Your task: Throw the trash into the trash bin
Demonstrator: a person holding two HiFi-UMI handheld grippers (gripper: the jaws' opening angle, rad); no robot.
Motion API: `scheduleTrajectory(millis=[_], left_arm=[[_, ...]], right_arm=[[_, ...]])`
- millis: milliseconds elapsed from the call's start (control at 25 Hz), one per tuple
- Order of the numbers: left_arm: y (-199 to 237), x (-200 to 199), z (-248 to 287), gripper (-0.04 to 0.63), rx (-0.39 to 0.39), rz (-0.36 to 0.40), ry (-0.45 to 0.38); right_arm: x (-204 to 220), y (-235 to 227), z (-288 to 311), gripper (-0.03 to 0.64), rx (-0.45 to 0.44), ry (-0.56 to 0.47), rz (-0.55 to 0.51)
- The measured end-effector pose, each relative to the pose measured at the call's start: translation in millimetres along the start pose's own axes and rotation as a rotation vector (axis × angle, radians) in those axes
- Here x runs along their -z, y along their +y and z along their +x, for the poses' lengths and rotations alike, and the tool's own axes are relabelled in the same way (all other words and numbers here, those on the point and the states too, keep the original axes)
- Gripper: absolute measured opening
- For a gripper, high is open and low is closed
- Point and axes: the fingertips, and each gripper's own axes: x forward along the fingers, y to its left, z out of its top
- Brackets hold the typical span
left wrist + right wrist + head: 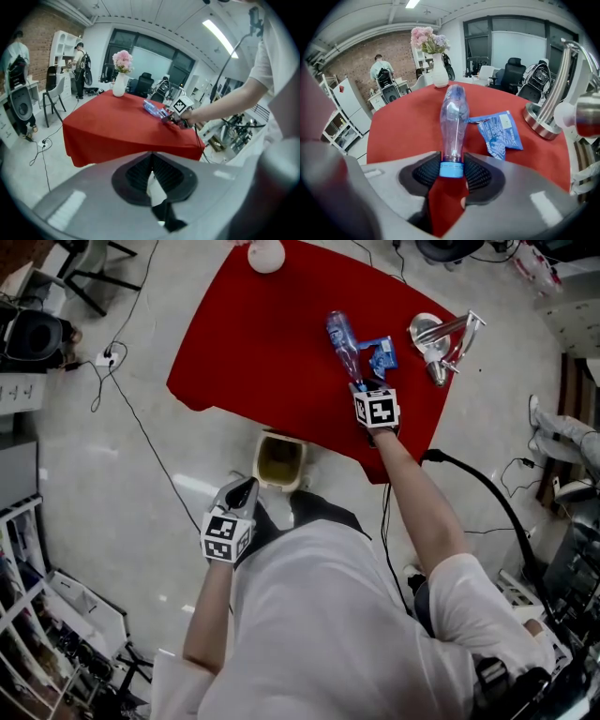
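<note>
A clear plastic bottle [342,343] with a blue cap lies on the red table [253,343], cap toward me. My right gripper [361,387] is at its cap end. In the right gripper view the cap of the bottle [453,117] sits between the two dark pads, which touch it on both sides, so my right gripper [452,171] is shut on it. A crumpled blue wrapper [382,354] lies just right of the bottle. The trash bin [279,460] stands on the floor at the table's near edge. My left gripper [246,488] hovers beside the bin, shut and empty [151,176].
A shiny metal stand [441,338] lies at the table's right corner, close to the wrapper. A white vase [265,254] of flowers stands at the far edge. Cables run over the floor on both sides. People and chairs are in the background.
</note>
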Motion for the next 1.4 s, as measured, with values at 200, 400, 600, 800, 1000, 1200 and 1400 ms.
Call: scheduleTrajectory(millis=[200,400,600,800,1000,1200,1400], left_arm=[[6,-3,-9,0.005,0.004,0.021,-0.01],[9,-5,-17,0.005,0.017,0.048,-0.021],[7,-3,-29,0.005,0.043,0.067,-0.032],[0,2,-33,0.005,0.078,0.092,-0.031],[-2,9,-40,0.005,0.111,0.119,-0.026],[4,16,-47,0.005,0.133,0.136,-0.026],[8,19,-52,0.005,0.153,0.153,-0.02]], right_arm=[[1,14,-21,0.152,-0.04,-0.023,0.028],[7,26,-47,0.152,-0.055,-0.052,0.067],[18,43,-74,0.152,-0.068,-0.067,0.113],[37,58,-99,0.152,-0.096,-0.081,0.202],[54,76,-115,0.152,-0.16,-0.113,0.396],[63,95,-125,0.152,-0.231,-0.16,0.559],[68,112,-138,0.152,-0.291,-0.195,0.655]])
